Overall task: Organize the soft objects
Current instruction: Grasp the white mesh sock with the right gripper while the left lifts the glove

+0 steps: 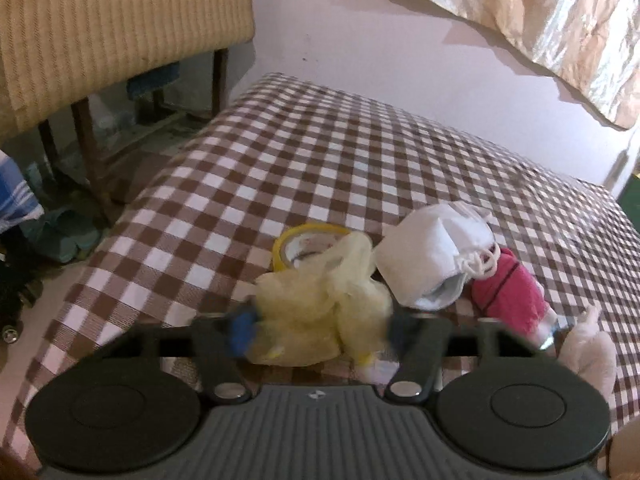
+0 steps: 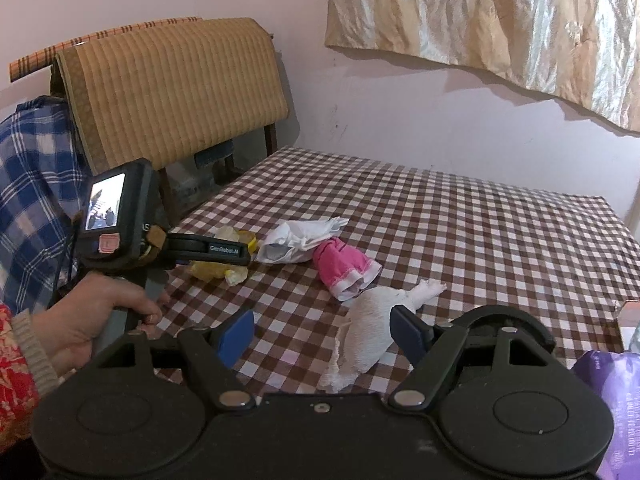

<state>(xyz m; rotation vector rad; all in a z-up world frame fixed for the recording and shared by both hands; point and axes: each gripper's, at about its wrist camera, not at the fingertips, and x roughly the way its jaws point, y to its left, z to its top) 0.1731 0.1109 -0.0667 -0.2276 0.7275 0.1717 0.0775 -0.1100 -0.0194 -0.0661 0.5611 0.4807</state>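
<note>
A pale yellow crumpled plastic bag lies on the brown-checked tablecloth. My left gripper has its blue pads against both sides of the bag, shut on it. The right wrist view shows the same gripper reaching over the bag. Behind the bag sits a yellow tape roll. To its right lie a white cloth and a pink garment. My right gripper stands open low over the table, with a white crumpled cloth lying just inside its right finger.
A chair draped with a woven mat stands at the table's far left. A cream curtain hangs on the pink wall. A purple package sits at the near right edge. A person's hand holds the left gripper's handle.
</note>
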